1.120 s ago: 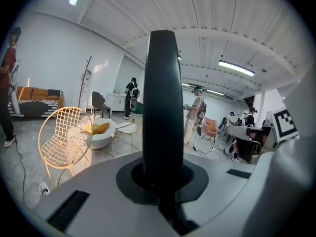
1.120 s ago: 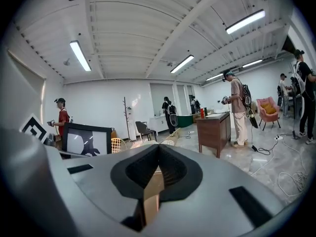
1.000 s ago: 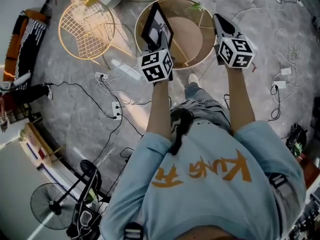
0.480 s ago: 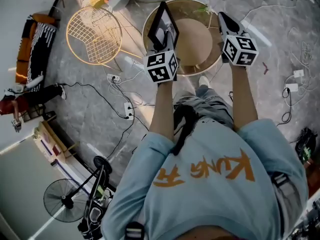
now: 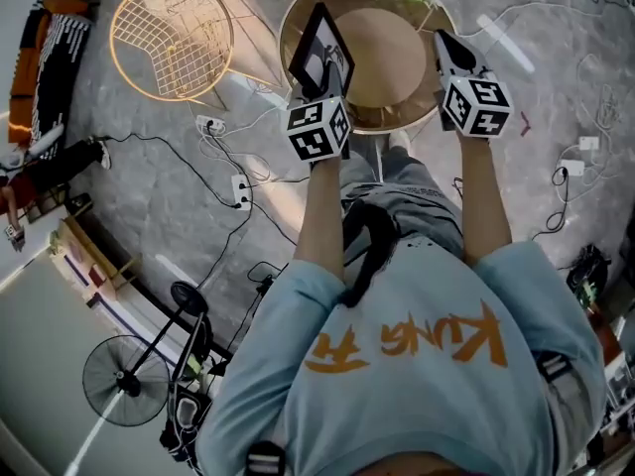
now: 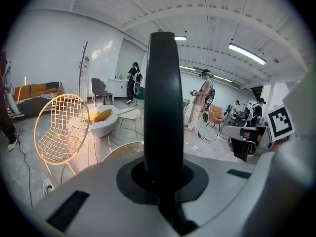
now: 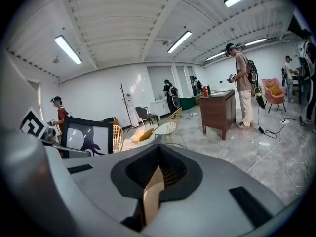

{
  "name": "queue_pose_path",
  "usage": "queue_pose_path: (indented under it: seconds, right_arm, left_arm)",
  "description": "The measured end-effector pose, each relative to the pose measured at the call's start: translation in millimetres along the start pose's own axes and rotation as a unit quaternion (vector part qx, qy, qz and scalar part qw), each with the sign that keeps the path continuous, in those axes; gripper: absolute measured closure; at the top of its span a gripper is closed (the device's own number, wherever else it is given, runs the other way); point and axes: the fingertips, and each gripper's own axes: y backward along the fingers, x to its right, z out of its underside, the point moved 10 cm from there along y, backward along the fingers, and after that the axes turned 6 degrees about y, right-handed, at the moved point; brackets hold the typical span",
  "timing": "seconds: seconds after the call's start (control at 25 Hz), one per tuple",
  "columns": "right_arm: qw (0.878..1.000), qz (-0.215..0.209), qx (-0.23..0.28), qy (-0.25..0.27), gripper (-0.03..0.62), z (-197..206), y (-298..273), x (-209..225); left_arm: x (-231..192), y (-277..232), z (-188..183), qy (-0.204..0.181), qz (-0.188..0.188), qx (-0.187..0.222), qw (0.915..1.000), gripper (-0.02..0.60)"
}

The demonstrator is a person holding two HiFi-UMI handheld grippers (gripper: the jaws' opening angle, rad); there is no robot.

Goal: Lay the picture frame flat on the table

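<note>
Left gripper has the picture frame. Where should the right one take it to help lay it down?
Probably the black border of the picture frame nearest the right gripper, approached from the right. It stands tilted on edge above the table, thin across, and the left gripper clamps its near edge.

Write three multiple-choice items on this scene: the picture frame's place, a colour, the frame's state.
1. Where is the picture frame? A in the left gripper, over the rim of the round table; B on the floor; C on a shelf.
2. What colour is the wire chair? A blue; B golden yellow; C black.
3. How does the frame stand? A flat on the table; B broken in two; C held upright, off the table.
Answers: A, the left gripper's jaws clamp it there; B, its mesh shows golden; C, the left gripper view sees it edge-on, upright.
</note>
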Motion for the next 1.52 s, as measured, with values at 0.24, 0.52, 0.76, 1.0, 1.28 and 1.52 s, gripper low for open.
queue_pose_path:
  seconds: [0.24, 0.52, 0.76, 1.0, 1.28, 1.52]
  right_arm:
    - [0.999, 0.026, -0.037, -0.015, 0.595, 24, -27, 3]
    - [0.995, 0.032, -0.085, -0.031, 0.595, 68, -77, 21]
    - [0.993, 0.029, -0.106, -0.035, 0.595, 99, -92, 26]
    - [0.991, 0.025, -0.127, -0.024, 0.595, 123, -100, 6]
    - [0.987, 0.026, -0.152, -0.033, 0.595, 152, -103, 5]
    - [0.985, 0.017, -0.170, -0.038, 0.595, 176, -115, 13]
  left_arm:
    - [-22, -48, 10, 0.011, 0.021, -0.045, 0.9987, 0.555]
    - [-46, -113, 22, 0.032, 0.038, -0.100, 0.9938, 0.555]
    - [-52, -142, 52, 0.044, 0.063, -0.145, 0.9865, 0.555]
    - [-66, -153, 80, 0.056, 0.081, -0.177, 0.9792, 0.555]
    - [-64, -186, 103, 0.052, 0.104, -0.203, 0.9722, 0.555]
    - [-72, -225, 128, 0.072, 0.118, -0.229, 0.9636, 0.555]
